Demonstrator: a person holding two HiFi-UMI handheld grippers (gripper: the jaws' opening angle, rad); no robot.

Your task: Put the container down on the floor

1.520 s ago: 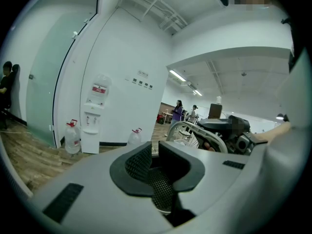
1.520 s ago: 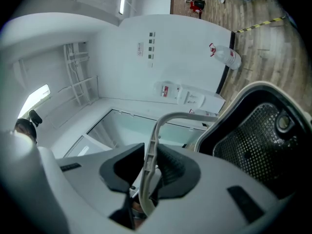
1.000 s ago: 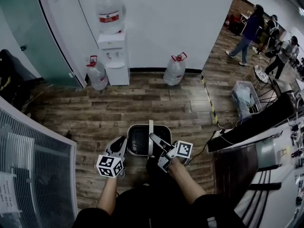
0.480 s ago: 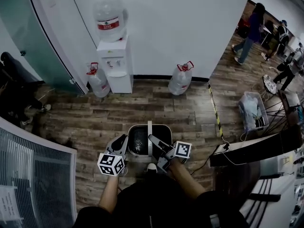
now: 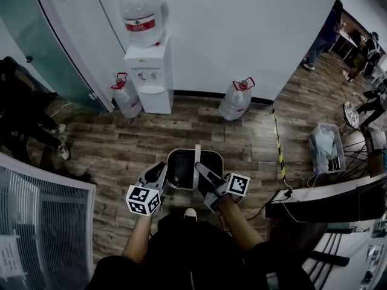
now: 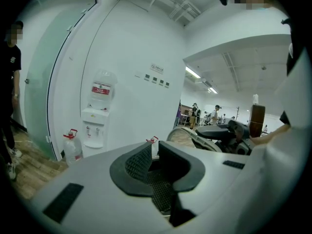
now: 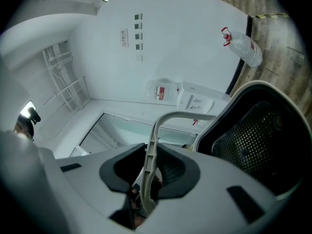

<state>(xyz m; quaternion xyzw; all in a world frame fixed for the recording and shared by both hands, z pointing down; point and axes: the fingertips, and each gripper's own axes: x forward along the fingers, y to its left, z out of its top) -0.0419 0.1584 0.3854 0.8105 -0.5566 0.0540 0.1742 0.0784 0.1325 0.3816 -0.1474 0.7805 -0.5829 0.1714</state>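
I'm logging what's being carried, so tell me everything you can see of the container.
The container is a rounded-square bin, dark inside with a perforated mesh lining, a pale rim and a pale arched handle across its top. It looks like plastic; no contents show. It is upright, apparently carried above the wooden floor. The right tool is shut on the handle; the left tool is close beside its left rim, contact unclear.

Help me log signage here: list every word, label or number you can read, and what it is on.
None can be read.
Red label on the dispenser's water bottle: blurred.
Wall sign: too small.
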